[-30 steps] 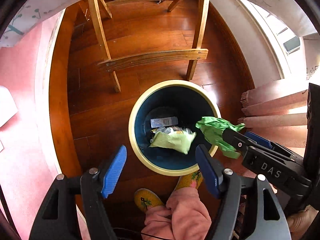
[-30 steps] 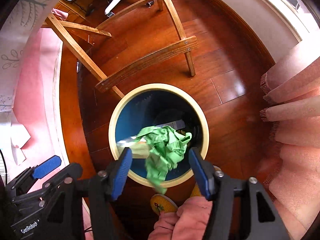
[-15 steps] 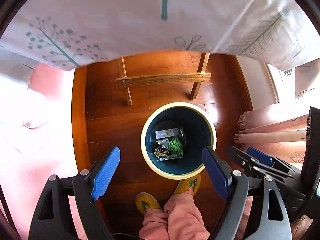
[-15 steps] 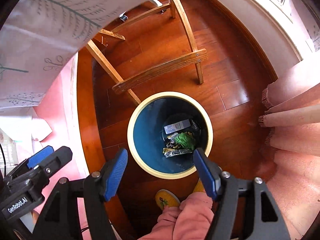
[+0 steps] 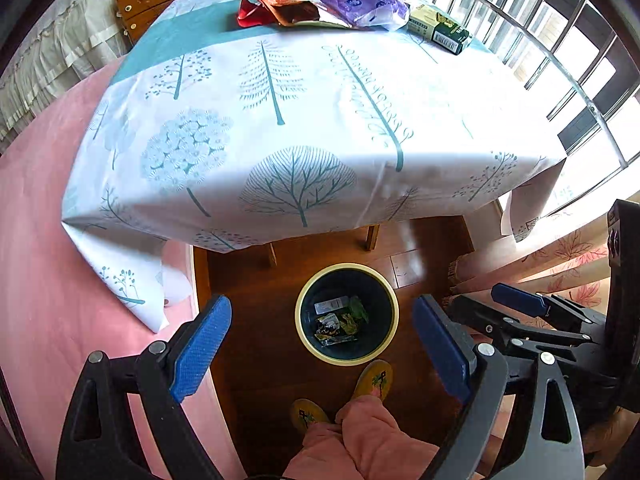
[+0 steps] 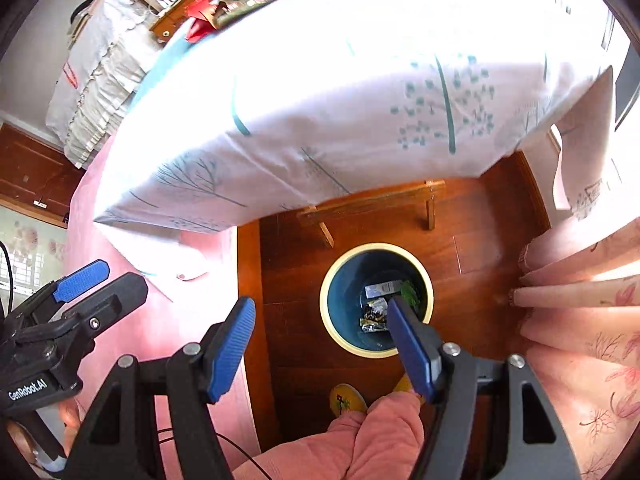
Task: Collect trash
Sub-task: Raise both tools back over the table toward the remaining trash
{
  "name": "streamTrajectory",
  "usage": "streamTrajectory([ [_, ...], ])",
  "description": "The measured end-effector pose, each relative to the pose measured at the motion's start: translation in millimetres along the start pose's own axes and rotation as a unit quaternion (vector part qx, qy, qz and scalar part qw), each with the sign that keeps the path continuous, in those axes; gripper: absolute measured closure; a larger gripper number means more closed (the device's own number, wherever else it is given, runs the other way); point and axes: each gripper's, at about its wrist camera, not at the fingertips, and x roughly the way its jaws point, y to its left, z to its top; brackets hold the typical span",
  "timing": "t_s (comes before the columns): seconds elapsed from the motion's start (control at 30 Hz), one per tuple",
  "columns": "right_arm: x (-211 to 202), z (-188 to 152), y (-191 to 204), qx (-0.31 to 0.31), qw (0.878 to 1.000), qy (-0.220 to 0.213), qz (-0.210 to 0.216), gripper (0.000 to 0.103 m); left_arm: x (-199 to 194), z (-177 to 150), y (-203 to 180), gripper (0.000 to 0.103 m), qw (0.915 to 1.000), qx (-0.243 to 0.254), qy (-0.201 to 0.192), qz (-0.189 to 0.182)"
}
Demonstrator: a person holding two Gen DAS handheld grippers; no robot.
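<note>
A cream-rimmed dark blue bin (image 5: 347, 266) (image 6: 376, 246) stands on the wooden floor far below both grippers. In it lie a crumpled green wrapper (image 5: 358, 308) (image 6: 408, 292), a foil packet and a small white box. My left gripper (image 5: 322, 308) hangs high over the bin, its jaws opening with nothing between them. My right gripper (image 6: 320, 308) is open and empty, its right finger (image 6: 412, 344) covering part of the bin. On the table's far end lie a purple bag (image 5: 360, 0), a red wrapper (image 5: 256, 12) and a green box (image 5: 438, 30).
A table under a white tree-print cloth (image 5: 280, 120) fills the upper view, with its wooden crossbar (image 6: 372, 200) behind the bin. Pink curtains (image 5: 560, 264) hang right, and a pink surface (image 5: 40, 280) lies left. A person's yellow slippers (image 5: 376, 376) stand by the bin.
Both grippers rose well above the bin, bringing the tabletop into view. The green wrapper left my right gripper and now lies in the bin. My left jaws spread wider.
</note>
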Motion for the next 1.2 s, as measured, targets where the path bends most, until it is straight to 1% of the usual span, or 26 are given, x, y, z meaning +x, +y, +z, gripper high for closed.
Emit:
streamTrajectory([
  [0.13, -46, 20, 14, -0.042, 0.998, -0.038, 0.013, 0.034, -49, 20, 4, 0.012, 0.9989, -0.013, -0.033, 0.031],
  [0.2, -66, 30, 20, -0.068, 0.996, -0.06, 0.015, 0.033, -69, 30, 7, 0.012, 0.9976, -0.027, -0.049, 0.041],
  [0.3, -89, 48, 28, -0.102, 0.991, -0.084, 0.013, 0.03, -90, 44, 14, 0.012, 0.996, -0.05, -0.065, 0.034],
  [0.37, -99, 61, 32, -0.116, 0.988, -0.098, 0.015, 0.03, -98, 55, 17, 0.012, 0.9951, -0.061, -0.069, 0.038],
  [0.5, -110, 89, 46, -0.135, 0.983, -0.121, 0.012, 0.03, -109, 79, 29, 0.012, 0.9943, -0.076, -0.071, 0.024],
  [0.57, -113, 103, 51, -0.138, 0.982, -0.131, 0.014, 0.03, -111, 93, 34, 0.012, 0.9932, -0.084, -0.078, 0.018],
  [0.73, -112, 135, 67, -0.15, 0.977, -0.15, 0.008, 0.026, -100, 140, 51, 0.012, 0.992, -0.089, -0.087, 0.019],
  [0.83, -105, 156, 74, -0.155, 0.975, -0.157, -0.004, 0.026, -86, 176, 65, 0.012, 0.9924, -0.093, -0.081, -0.001],
  [0.93, -92, 184, 81, -0.145, 0.976, -0.162, -0.016, 0.026, -67, 217, 82, 0.012, 0.9924, -0.099, -0.071, -0.022],
  [1.07, -69, 226, 92, -0.117, 0.98, -0.162, -0.019, 0.026, -32, 275, 101, 0.012, 0.9938, -0.091, -0.048, -0.043],
  [1.2, -32, 263, 108, -0.103, 0.983, -0.15, -0.035, 0.026, 18, 327, 114, 0.012, 0.9942, -0.084, -0.01, -0.067],
])
